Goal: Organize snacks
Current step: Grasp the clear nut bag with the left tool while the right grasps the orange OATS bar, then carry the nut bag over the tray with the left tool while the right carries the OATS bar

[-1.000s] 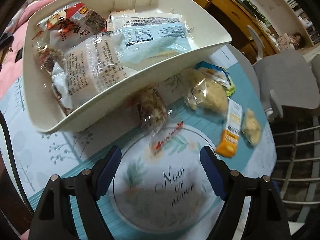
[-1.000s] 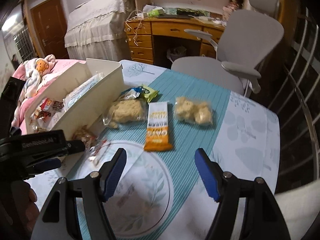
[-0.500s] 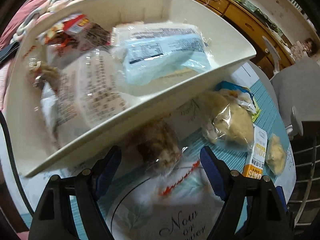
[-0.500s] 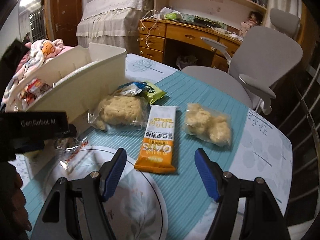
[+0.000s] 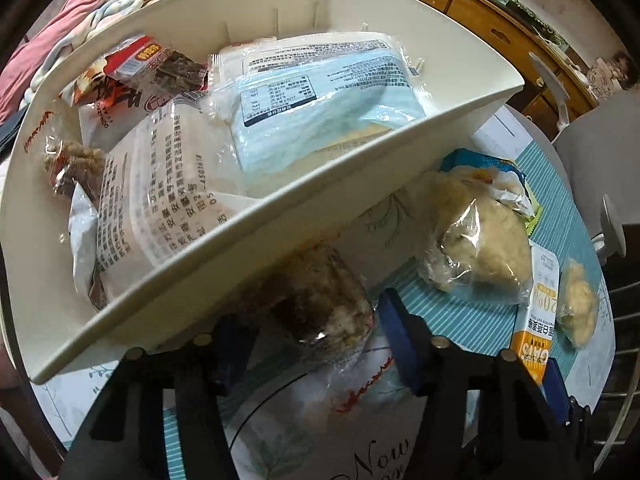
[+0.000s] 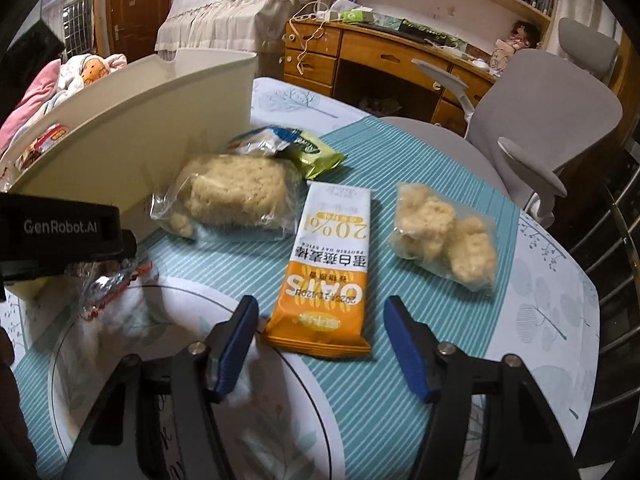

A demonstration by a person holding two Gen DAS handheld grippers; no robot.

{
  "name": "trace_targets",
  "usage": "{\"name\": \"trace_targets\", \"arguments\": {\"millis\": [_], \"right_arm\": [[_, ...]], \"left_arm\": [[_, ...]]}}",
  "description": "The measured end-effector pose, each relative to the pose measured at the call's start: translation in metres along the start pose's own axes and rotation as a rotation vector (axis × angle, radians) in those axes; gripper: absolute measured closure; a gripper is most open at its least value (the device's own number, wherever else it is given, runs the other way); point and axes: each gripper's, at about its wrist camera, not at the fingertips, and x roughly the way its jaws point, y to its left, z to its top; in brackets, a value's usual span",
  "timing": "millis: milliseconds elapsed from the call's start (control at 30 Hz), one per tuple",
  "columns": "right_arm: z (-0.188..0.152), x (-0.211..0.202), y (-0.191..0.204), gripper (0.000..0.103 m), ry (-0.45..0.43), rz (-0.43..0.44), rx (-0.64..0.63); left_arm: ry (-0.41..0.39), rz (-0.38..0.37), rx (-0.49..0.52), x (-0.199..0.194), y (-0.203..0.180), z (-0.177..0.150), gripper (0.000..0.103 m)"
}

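Note:
A brown snack in a clear wrapper (image 5: 320,304) lies on the table against the front wall of the white bin (image 5: 280,216). My left gripper (image 5: 316,344) points steeply down over it. Its jaws are closing, and the blue pads meet the wrapper on both sides. The bin holds several packets. An orange and white oats bar (image 6: 328,272) lies flat on the teal cloth. My right gripper (image 6: 320,344) hangs over the bar's near end with its jaws closing. The bar's end sits between the pads, with a small gap on each side.
A big bag of pale crumbly snack (image 6: 236,196) and a green-blue packet (image 6: 304,148) lie beside the bin (image 6: 140,128). A smaller pale bag (image 6: 444,240) lies right of the bar. A grey chair (image 6: 540,120) stands past the table's far edge.
Both grippers have come down toward the table and their jaws have narrowed. The left one has closed in on the brown snack; the right one now straddles the oats bar's near end.

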Motion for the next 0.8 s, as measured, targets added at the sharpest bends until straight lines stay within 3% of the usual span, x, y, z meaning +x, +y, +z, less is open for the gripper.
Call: {"name": "trace_targets", "arguments": {"millis": [200,367,533,633,800], "right_arm": [[0.0,0.001,0.003,0.051,0.026,0.002,0.008],[-0.004,-0.009,0.004,0.052,0.047,0.004,0.019],[-0.016,-0.03,0.005,0.052,0.068,0.005,0.044],[-0.023,-0.044,0.005,0.052,0.075,0.009,0.073],[-0.04,-0.068,0.013,0.052,0.1,0.031,0.115]], "left_arm": [[0.034,-0.04,0.06,-0.003,0.001,0.006,0.059],[0.067,-0.076,0.082,-0.006,0.0,0.004,0.06],[0.127,-0.096,0.133,-0.014,0.001,-0.012,0.06],[0.17,-0.156,0.164,-0.025,0.006,-0.026,0.06],[0.191,-0.179,0.249,-0.049,0.016,-0.046,0.06]]}}
